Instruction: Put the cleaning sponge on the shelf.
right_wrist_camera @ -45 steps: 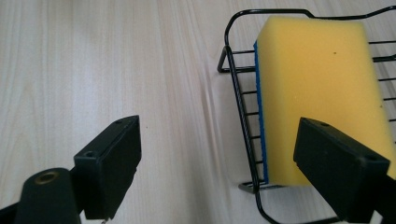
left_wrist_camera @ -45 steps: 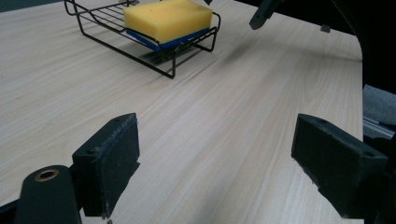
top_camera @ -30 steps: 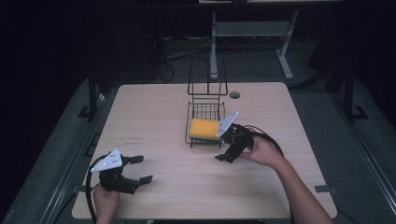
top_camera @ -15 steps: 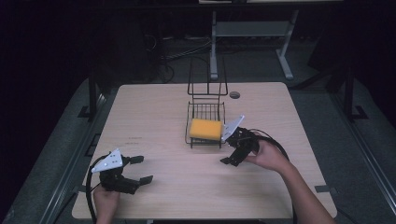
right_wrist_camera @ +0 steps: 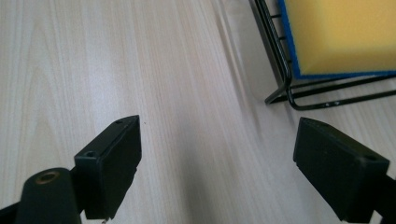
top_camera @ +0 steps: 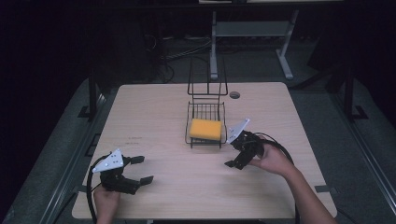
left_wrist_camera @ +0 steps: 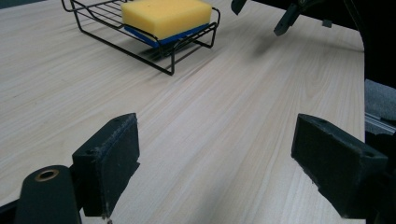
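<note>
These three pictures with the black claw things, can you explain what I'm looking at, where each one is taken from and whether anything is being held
A person at a wooden table holds a hand-operated two-jaw gripper in each hand. The high view looks down from above: the left gripper sits near the table's front edge, the right gripper just right of a black wire rack. A yellow sponge with a blue underside lies in the rack. The other two pictures come from cameras riding on the grippers, looking out between their black jaws. The left gripper view faces the rack from farther off; the right gripper view looks down beside the rack's corner. Both grippers are open and hold nothing.
</note>
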The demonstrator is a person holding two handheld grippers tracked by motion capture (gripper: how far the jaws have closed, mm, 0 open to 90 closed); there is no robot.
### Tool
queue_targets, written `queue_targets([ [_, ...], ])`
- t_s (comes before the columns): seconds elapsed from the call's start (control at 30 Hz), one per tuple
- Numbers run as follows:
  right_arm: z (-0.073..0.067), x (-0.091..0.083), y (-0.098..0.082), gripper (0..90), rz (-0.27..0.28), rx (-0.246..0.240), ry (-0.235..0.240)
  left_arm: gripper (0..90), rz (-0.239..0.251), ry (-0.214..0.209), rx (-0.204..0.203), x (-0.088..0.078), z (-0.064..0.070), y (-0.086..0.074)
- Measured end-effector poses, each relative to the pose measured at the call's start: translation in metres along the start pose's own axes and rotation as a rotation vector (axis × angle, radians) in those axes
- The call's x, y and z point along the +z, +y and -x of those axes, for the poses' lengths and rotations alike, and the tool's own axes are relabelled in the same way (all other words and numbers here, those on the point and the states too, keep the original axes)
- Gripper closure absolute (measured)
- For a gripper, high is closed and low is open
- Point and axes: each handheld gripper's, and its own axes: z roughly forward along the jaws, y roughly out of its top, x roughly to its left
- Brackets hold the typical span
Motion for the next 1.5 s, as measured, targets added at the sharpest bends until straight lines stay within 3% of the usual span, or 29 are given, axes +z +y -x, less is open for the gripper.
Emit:
queue_targets([
  [1.5,-0.006,-0.02,-0.064,14.8,-0.047,0.119,-0.021,14.6,-0.019,-0.008,0.008,0.003,0.002,0.0],
])
